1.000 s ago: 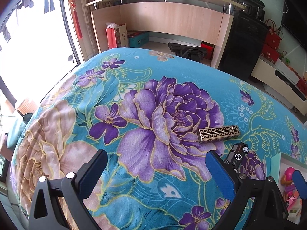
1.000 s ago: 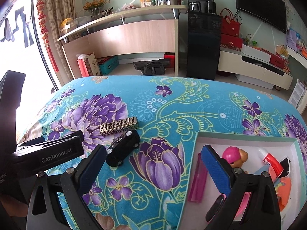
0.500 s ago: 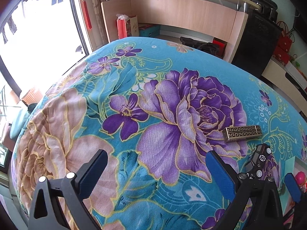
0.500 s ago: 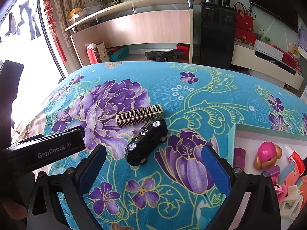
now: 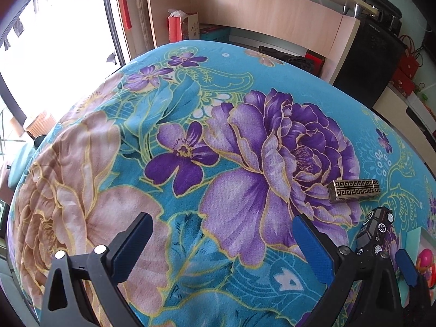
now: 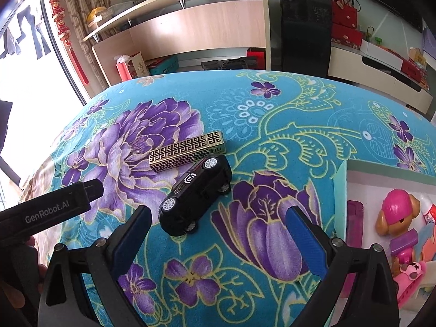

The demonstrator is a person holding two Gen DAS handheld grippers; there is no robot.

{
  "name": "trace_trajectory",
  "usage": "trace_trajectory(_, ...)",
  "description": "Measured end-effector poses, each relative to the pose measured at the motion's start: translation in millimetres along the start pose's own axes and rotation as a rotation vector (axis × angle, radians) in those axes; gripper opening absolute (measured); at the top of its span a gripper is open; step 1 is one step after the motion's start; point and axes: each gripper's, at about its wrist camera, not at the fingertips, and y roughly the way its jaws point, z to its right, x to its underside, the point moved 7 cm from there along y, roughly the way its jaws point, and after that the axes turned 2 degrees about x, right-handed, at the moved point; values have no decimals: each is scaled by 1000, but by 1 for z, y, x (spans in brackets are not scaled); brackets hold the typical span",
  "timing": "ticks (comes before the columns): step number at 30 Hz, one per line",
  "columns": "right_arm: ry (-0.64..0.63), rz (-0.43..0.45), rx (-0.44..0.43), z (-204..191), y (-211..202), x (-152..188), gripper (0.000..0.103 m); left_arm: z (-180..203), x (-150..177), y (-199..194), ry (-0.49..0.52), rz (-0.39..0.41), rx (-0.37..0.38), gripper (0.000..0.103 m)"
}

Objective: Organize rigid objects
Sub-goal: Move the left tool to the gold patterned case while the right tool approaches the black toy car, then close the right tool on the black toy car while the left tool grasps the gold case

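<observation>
A black toy car (image 6: 195,195) lies on the flowered blue cloth, just ahead of my right gripper (image 6: 218,234), which is open with nothing between its fingers. Behind the car rests a gold box with a black key pattern (image 6: 187,151). To the right stands a white tray (image 6: 344,188) holding a pink-capped toy figure (image 6: 396,212) and other toys. In the left wrist view the gold box (image 5: 354,190) and the car (image 5: 374,229) sit at the far right. My left gripper (image 5: 222,241) hangs open over the cloth, well left of both.
The cloth (image 6: 272,114) covers a rounded surface that drops off at the far and left edges. Beyond stand a wooden shelf unit (image 6: 196,19), a black cabinet (image 6: 305,24) and a bright window (image 5: 54,41). The left tool's body (image 6: 49,212) shows at the left of the right wrist view.
My right gripper has moved left and closer to the car, so the tray slid to the frame's right edge. The left gripper has shifted left and back, away from the box.
</observation>
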Motion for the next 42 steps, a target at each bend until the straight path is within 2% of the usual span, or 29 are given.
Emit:
trace_trajectory(5,15,9,-14,-4,3,-5,89,-1,-2,3,2,-3,-1,103)
trace_trajectory(10,-3,12,7,-10,11,-8,85,3,-6,8,25,-4,-12,103)
trace_trajectory(12,-3,11,20,-10,15,-8,75,4,-8,9,20,-1,-3,103)
trace_trajectory(16,13,26,16,-9,17,-13,70,8,-14,9,27,15,3,103)
trace_trajectory(19,24,24,24,-6,19,-14,60,14,-16,9,36,26,10,103)
trace_trajectory(21,37,28,25,-3,18,-15,49,19,-17,9,50,32,17,103)
trace_trajectory(27,94,27,11,11,18,-17,37,38,-20,10,90,58,34,103)
trace_trajectory(35,141,32,-21,22,12,-21,28,64,-24,6,123,84,81,103)
trace_trajectory(42,196,57,-22,42,0,-30,28,85,-23,8,136,85,127,103)
